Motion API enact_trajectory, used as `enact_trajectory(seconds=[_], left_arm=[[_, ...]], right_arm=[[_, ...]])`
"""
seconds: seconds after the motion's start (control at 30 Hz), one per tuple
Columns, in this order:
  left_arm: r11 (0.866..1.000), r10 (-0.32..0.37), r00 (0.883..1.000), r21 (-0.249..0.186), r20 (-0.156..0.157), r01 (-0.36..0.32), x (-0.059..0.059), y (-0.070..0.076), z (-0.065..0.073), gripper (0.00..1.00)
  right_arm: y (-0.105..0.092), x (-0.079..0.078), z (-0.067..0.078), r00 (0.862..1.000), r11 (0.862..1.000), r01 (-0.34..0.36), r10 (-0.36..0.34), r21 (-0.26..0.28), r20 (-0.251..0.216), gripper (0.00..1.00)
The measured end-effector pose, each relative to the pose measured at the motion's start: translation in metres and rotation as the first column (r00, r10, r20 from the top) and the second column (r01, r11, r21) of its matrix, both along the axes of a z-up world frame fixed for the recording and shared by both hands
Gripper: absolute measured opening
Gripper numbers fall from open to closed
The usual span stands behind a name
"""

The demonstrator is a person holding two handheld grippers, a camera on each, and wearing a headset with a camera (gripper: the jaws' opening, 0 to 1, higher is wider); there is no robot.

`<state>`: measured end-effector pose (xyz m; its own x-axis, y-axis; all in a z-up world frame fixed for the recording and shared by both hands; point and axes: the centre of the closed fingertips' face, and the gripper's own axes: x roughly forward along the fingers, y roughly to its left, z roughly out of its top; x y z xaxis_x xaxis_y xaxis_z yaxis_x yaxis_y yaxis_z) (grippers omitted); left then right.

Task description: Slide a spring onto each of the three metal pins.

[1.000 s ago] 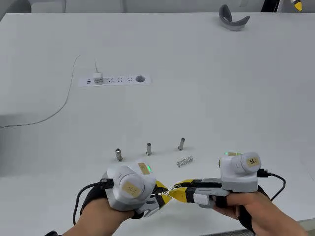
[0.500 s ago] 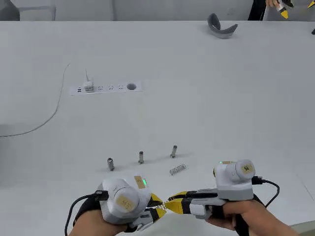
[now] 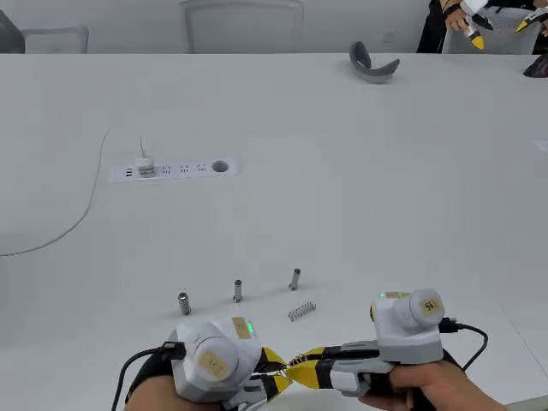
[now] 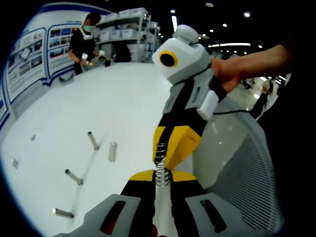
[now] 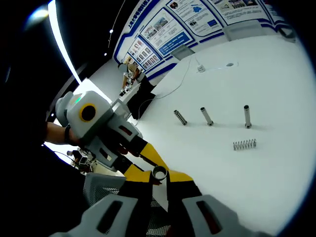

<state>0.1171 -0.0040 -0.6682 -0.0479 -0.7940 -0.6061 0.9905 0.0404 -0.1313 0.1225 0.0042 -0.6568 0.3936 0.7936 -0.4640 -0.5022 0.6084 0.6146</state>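
1. Nearest, at the near edge of the white table, the left gripper and the right gripper meet tip to tip; both have yellow-tipped jaws and each is held in a hand.
2. Between those tips sits a small coiled metal spring; the left gripper's jaws are clamped on its lower end; the right gripper's jaws look closed on the other end; the right gripper view shows that end as a small ring between its own yellow tips.
3. Just beyond the grippers a second loose steel spring lies flat on the table, near the right pin and apart from it.
4. Behind it three short upright metal pins stand in a row; the left pin wears a coil around its shaft; the middle pin and the right pin are bare.
5. Well beyond the pins lies a white power strip with a white plug in it; a thin grey cable curves away to the left.
6. Near the far edge rests a grey curved object; past the table stands a grey chair, and another person is at the far right corner.
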Motion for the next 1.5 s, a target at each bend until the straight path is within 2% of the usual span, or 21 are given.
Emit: enact_trajectory(seconds=[0.17,0.27,0.43,0.63,0.83,0.93,1.07,1.3,1.37,1.5], left_arm=[[1.0,-0.007,1.0,-0.019,0.002,0.007,0.003,-0.003,0.006,0.1],[0.999,-0.015,1.0,-0.031,-0.002,0.015,0.003,-0.005,0.008,0.1],[0.999,-0.04,0.999,-0.037,-0.005,0.039,-0.001,-0.005,0.008,0.1],[0.996,-0.087,0.996,-0.036,0.003,0.087,-0.006,-0.003,0.011,0.1],[0.994,-0.102,0.995,-0.032,0.009,0.102,-0.007,-0.003,0.012,0.1],[0.992,-0.118,0.993,-0.033,0.012,0.118,-0.008,-0.004,0.013,0.1],[0.99,-0.135,0.991,-0.035,0.017,0.135,-0.009,-0.004,0.016,0.1],[0.989,-0.141,0.99,-0.051,-0.005,0.14,-0.011,-0.004,0.016,0.1],[0.989,-0.141,0.99,-0.055,-0.013,0.14,-0.012,-0.003,0.016,0.1],[0.99,-0.125,0.992,-0.064,-0.02,0.123,-0.01,-0.002,0.015,0.1]], right_arm=[[-0.003,0.003,0.007,1.0,1.0,-0.004,0.004,-0.008,0.024,0.12],[-0.003,0.003,0.009,0.998,0.998,-0.045,0.047,-0.041,0.044,0.12],[-0.002,-0.001,0.008,0.992,0.991,-0.109,0.113,-0.078,0.053,0.12],[0.003,-0.008,0.01,0.973,0.967,-0.211,0.222,-0.142,0.069,0.12],[0.004,-0.007,0.01,0.954,0.943,-0.267,0.287,-0.199,0.081,0.13],[0.004,-0.007,0.011,0.936,0.921,-0.311,0.34,-0.237,0.092,0.13],[0.005,-0.007,0.013,0.92,0.901,-0.343,0.379,-0.265,0.098,0.14],[0.008,-0.011,0.014,0.889,0.866,-0.401,0.446,-0.3,0.1,0.13],[0.008,-0.012,0.014,0.885,0.861,-0.407,0.454,-0.305,0.102,0.12],[0.009,-0.01,0.014,0.891,0.868,-0.394,0.441,-0.302,0.105,0.12]])
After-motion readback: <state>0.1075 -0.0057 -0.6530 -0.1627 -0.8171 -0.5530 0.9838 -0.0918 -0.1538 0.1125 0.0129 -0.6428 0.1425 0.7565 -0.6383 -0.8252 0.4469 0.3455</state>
